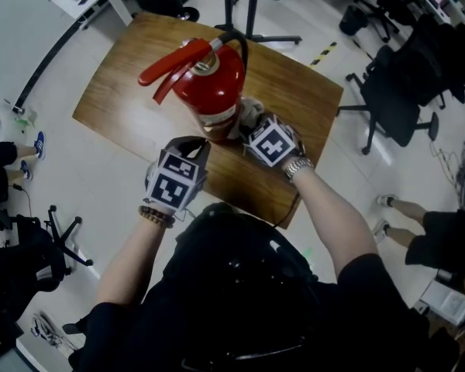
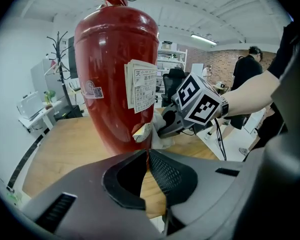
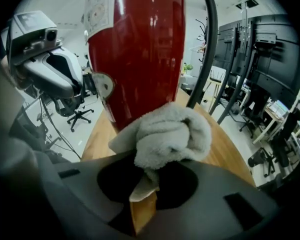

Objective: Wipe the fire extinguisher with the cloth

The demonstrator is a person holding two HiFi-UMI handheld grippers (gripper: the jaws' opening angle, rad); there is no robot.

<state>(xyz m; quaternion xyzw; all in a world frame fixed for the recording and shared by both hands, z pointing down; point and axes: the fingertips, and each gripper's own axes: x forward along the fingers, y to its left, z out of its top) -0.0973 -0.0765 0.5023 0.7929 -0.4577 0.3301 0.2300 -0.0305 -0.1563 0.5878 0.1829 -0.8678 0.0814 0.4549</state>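
Fire extinguisher (image 1: 213, 91) stands upright near the middle of the wooden table (image 1: 116, 91), a little toward the edge nearest me. Red body, red lever (image 1: 170, 64) on top, and a black hose (image 3: 206, 44) running down its side. A white paper label (image 2: 142, 86) is stuck on the body, with its bottom corner peeling.

My right gripper (image 3: 145, 184) is grasping the cloth (image 3: 172, 134). A tail of the cloth is pinched between the jaws and the rest is bunched into a pale grey wad in front of them. The wad sits against the low part of the extinguisher, on its right side, close to the hose. From the head view the cloth (image 1: 250, 113) shows just beside the red body, above the right gripper's marker cube (image 1: 271, 142).

My left gripper (image 2: 147, 156) is clenched, with the jaw tips together and nothing in them. It points down at the extinguisher's lower left side, very near. I can't tell whether it touches.

Both grippers are over the near half of the table. Office chairs (image 1: 391, 91) stand on the floor off the table's right corner.
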